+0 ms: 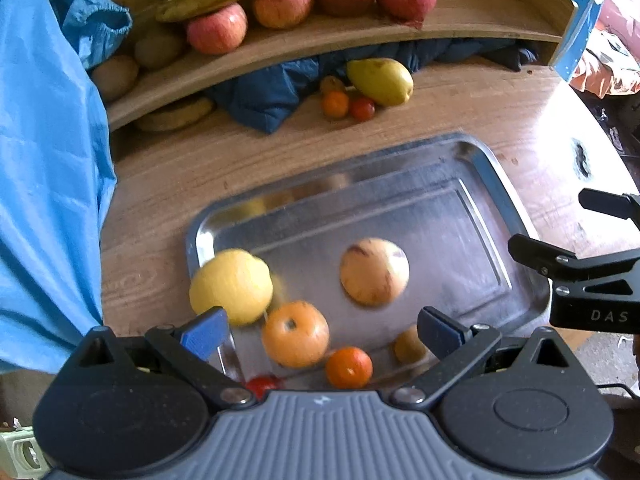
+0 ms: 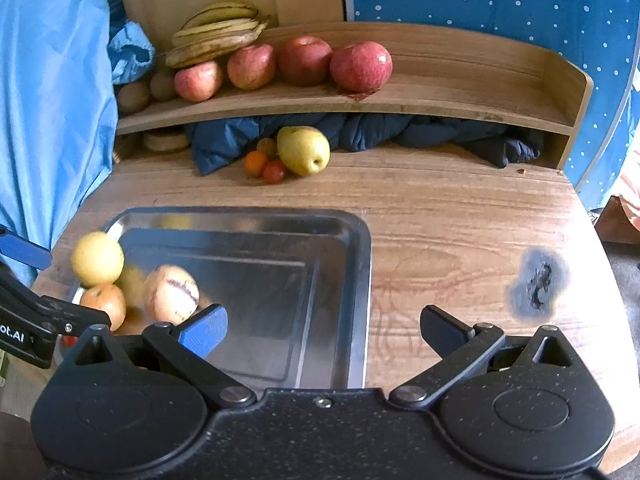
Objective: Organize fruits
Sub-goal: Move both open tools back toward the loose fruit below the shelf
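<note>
A steel tray (image 1: 460, 208) (image 2: 352, 264) lies on the wooden table. In it are a yellow lemon (image 1: 231, 286) (image 2: 97, 258), a striped pale melon (image 1: 374, 271) (image 2: 171, 293), an orange persimmon (image 1: 295, 334) (image 2: 103, 303), a small mandarin (image 1: 349, 367), a small brown fruit (image 1: 408, 346) and a cherry tomato (image 1: 262, 385). My left gripper (image 1: 322, 334) is open and empty above the tray's near end. My right gripper (image 2: 323, 334) is open and empty over the tray's right rim; it also shows in the left wrist view (image 1: 560, 232).
A wooden shelf (image 2: 440, 108) at the back holds several red apples (image 2: 360, 66), bananas (image 2: 216, 36) and kiwis (image 2: 134, 96). Below it lie a yellow pear (image 2: 304, 150), a mandarin (image 2: 255, 162), a tomato (image 2: 274, 172) and dark blue cloth (image 2: 400, 130). Light blue fabric (image 2: 52, 100) hangs left.
</note>
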Tool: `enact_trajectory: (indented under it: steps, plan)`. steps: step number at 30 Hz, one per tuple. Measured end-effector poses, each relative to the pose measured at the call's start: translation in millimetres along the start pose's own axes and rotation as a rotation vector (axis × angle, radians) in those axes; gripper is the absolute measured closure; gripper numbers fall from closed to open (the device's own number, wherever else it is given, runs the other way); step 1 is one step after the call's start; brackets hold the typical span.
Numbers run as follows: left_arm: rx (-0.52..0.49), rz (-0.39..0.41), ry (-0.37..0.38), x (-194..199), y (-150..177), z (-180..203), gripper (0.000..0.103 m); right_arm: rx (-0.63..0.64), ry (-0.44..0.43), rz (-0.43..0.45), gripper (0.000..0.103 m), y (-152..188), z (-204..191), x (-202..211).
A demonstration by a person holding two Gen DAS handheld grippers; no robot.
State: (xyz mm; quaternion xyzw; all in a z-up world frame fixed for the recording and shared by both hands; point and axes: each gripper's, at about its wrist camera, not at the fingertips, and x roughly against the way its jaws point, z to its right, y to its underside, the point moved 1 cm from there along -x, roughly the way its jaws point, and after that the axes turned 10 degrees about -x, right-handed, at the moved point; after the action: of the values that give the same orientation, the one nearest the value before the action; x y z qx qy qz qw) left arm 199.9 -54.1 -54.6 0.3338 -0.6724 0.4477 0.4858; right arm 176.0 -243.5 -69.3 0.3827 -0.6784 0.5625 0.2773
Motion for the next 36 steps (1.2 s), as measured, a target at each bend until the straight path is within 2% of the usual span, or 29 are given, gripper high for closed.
enact_trajectory:
  steps: [7,20,27,36]
  plan:
    - [0.001,-0.001,-0.007,-9,-22,-11,0.001,-0.032,0.018,-0.013,0.001,-9,4,-14]
    - [0.080,0.027,0.000,-30,-61,-38,0.001,-0.034,0.011,-0.013,0.001,-21,-2,-33]
    - [0.106,0.045,0.006,-41,-83,-52,0.001,-0.017,0.023,0.020,0.001,-43,-6,-40]
    - [0.112,0.037,0.036,-73,-106,-66,0.001,-0.001,0.078,0.056,0.001,-74,-3,-56]
